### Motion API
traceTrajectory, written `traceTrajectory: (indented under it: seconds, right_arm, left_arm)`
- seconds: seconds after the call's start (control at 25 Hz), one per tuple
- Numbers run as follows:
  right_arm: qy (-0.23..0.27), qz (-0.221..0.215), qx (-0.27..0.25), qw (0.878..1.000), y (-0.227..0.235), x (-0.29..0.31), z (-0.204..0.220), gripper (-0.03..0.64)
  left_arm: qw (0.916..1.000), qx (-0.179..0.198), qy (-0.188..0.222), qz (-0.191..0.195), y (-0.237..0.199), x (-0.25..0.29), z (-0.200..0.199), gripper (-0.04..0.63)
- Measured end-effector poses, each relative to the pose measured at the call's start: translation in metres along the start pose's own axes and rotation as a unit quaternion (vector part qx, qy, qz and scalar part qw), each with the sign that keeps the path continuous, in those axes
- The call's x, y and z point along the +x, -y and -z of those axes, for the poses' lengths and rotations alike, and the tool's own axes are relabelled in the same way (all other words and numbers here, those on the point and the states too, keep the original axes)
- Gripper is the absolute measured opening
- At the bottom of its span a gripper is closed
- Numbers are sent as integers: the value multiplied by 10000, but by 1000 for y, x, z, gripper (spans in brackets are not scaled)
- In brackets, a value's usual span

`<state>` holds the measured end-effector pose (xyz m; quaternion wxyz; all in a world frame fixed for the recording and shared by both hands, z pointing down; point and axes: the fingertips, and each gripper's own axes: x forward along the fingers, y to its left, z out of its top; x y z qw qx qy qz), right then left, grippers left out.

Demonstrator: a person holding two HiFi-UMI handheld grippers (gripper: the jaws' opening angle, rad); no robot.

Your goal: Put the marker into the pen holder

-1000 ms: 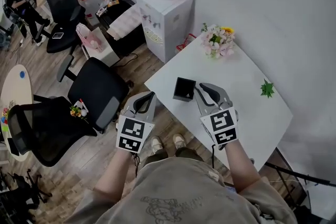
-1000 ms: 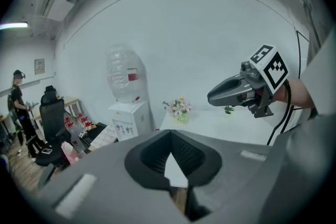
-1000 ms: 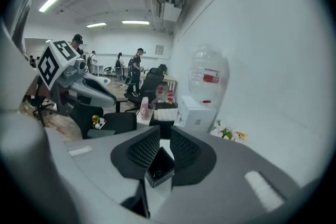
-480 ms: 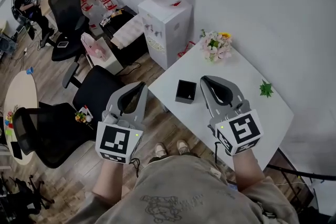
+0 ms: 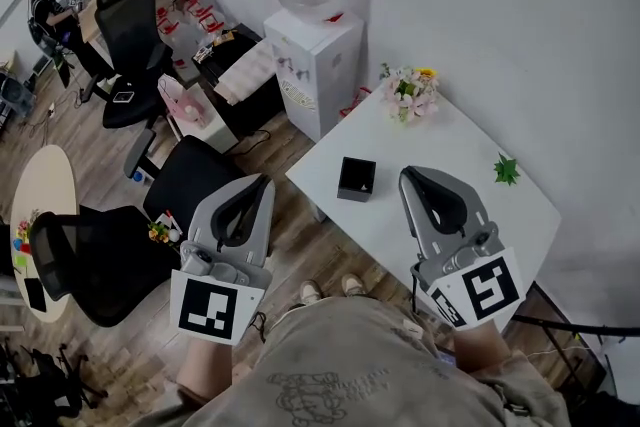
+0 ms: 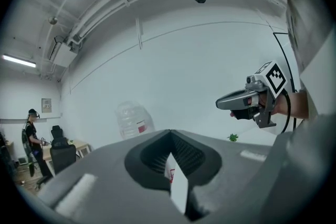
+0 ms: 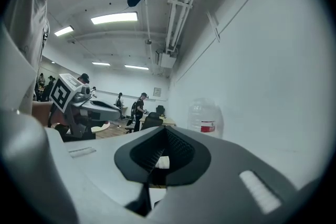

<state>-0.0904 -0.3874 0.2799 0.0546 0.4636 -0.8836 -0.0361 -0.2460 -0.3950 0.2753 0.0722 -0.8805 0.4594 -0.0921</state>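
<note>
The black square pen holder stands on the white table near its left edge. No marker shows in any view; a pale speck sits in the holder's mouth, and I cannot tell what it is. My left gripper hangs over the floor left of the table, jaws shut and empty. My right gripper is lifted above the table, right of the holder, shut and empty too. In the gripper views both point level across the room, the left gripper and the right gripper each with tips met.
A bunch of flowers and a small green plant stand at the table's far side. A water dispenser is beyond the table's left corner. Black office chairs crowd the floor at left. A person sits far left.
Both grippers have pulled back from the pen holder toward my body and risen closer to the head camera. The right gripper no longer touches the holder's side.
</note>
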Motion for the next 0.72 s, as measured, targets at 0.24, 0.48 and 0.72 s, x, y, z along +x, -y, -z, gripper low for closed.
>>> traceTrajectory:
  seconds: [0.24, 0.48, 0.72]
  right_arm:
    - [-321, -29, 133, 9994, -9, -6, 27, 28]
    - [-650, -128, 252, 9975, -20, -6, 53, 28]
    - [-707, -182, 231, 9971, -24, -4, 57, 28]
  left_arm:
    - [9998, 74, -152, 57, 7, -5, 23, 0]
    - [9989, -48, -467, 84, 14, -6, 54, 0]
    - [9986, -130, -514, 71, 17, -6, 59, 0]
